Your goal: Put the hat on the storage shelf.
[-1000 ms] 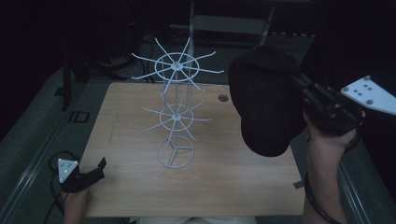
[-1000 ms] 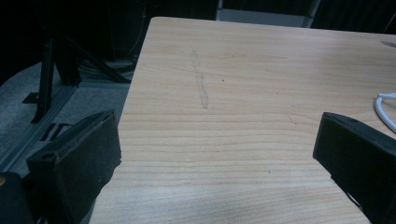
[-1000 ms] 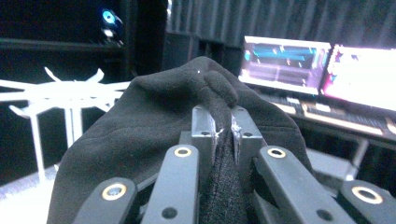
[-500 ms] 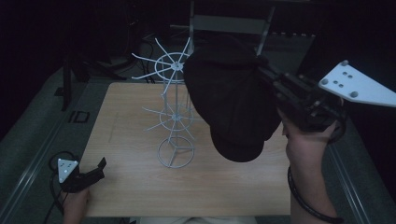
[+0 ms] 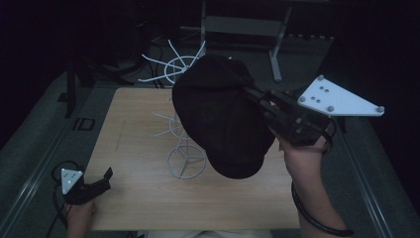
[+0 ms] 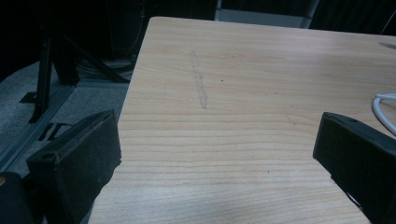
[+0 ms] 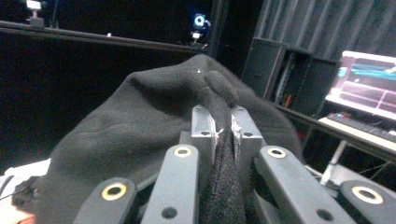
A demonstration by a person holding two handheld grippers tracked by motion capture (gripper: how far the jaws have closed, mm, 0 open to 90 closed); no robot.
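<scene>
Count: one black hat (image 5: 223, 119), one white wire rack (image 5: 184, 148), one wooden bench (image 5: 133, 198), two grippers.

Right gripper (image 5: 257, 96): held up over the right half of the bench, grey three-cornered plate (image 5: 337, 99) on top, one hand (image 5: 302, 156) gripping it from below. Its fingers (image 7: 201, 122) are pinching a fold of the hat's fabric; in the right gripper view the dark knit is squeezed between two metal pads, and the rest of the hat (image 7: 140, 126) bulges away beyond them.

Hat: one, off the bench, hanging from the right gripper. In the high view it overlaps the rack's upper and middle parts and hides the stem; whether it touches the wire cannot be told.

Rack: one, standing on the bench left of centre. One round base ring with three spokes rests on the wood. One upper wheel of radiating prongs (image 5: 173, 62) pokes out behind the hat's top-left edge; a few lower prongs show at the hat's left side. Full prong count cannot be told.

Left gripper (image 5: 101, 181): low at the bench's near-left corner, held by one hand (image 5: 79, 218), small plate on top. Its two fingers (image 6: 74, 163) are spread wide apart with nothing between them, bare wood (image 6: 233, 93) ahead, a bit of the white wire (image 6: 385, 109) at the right edge of its view.

Background in the right gripper view: one lit monitor (image 7: 369, 84).
</scene>
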